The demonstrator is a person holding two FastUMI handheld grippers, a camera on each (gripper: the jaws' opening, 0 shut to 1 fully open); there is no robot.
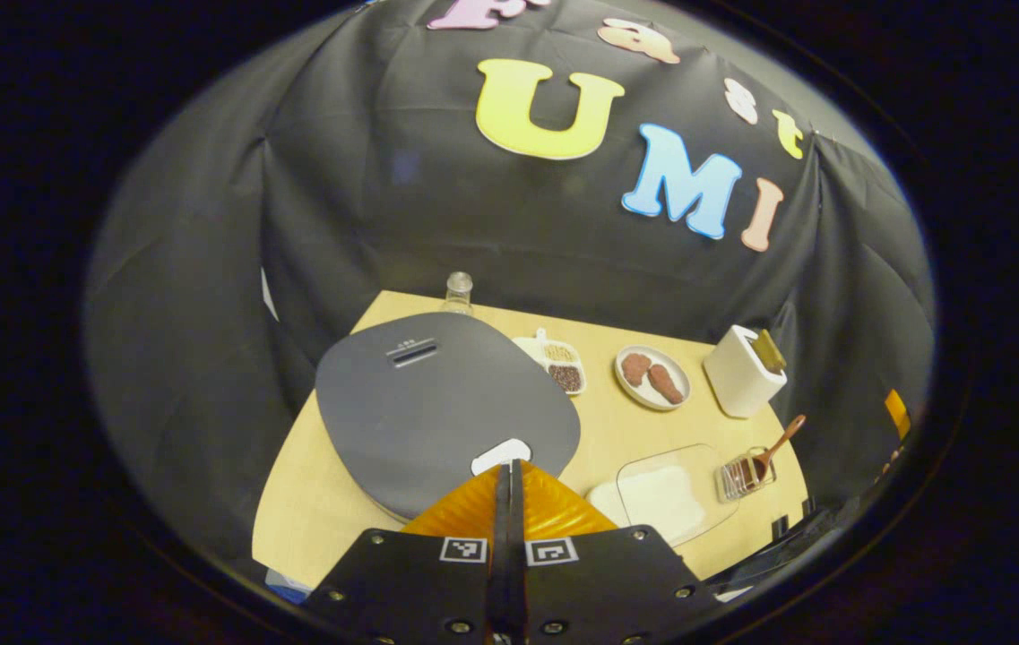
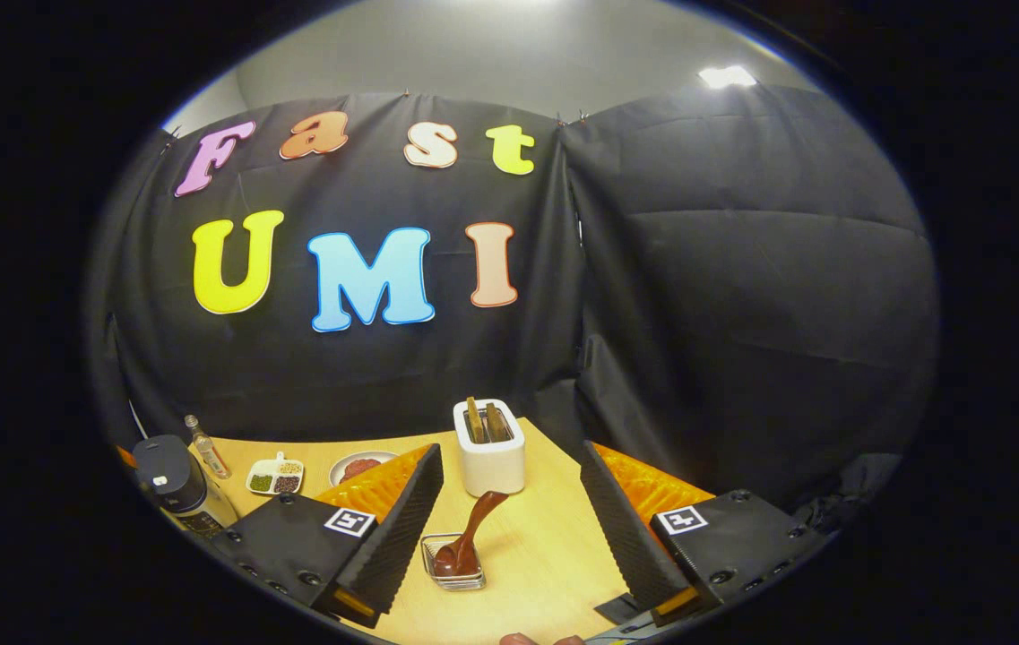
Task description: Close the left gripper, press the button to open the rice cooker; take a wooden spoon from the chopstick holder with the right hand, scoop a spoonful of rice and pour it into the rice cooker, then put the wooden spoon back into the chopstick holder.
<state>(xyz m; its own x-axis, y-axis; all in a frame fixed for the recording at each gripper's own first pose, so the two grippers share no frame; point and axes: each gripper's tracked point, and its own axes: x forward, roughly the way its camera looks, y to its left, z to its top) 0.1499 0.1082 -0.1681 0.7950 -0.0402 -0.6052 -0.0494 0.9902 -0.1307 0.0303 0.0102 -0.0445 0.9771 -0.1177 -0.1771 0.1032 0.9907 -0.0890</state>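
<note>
left hand-held gripper (image 1: 509, 484) clenched with nothing between its fingers, tips just at the white button (image 1: 500, 455) on the near edge of the grey rice cooker lid (image 1: 437, 403), lid down. right hand-held gripper (image 2: 509, 528) released, fingers wide apart, above the wire chopstick holder (image 2: 453, 563) on the pale wooden desk (image 2: 545, 546). brown wooden spoon (image 2: 471, 533) stands in the holder, leaning right. clear rice container (image 1: 666, 493) sits left of the holder.

Black, angular left gripper (image 1: 509, 502) body with silver screws and two square black-and-white markers. Same black housing, screws and square markers on right gripper (image 2: 509, 524).
</note>
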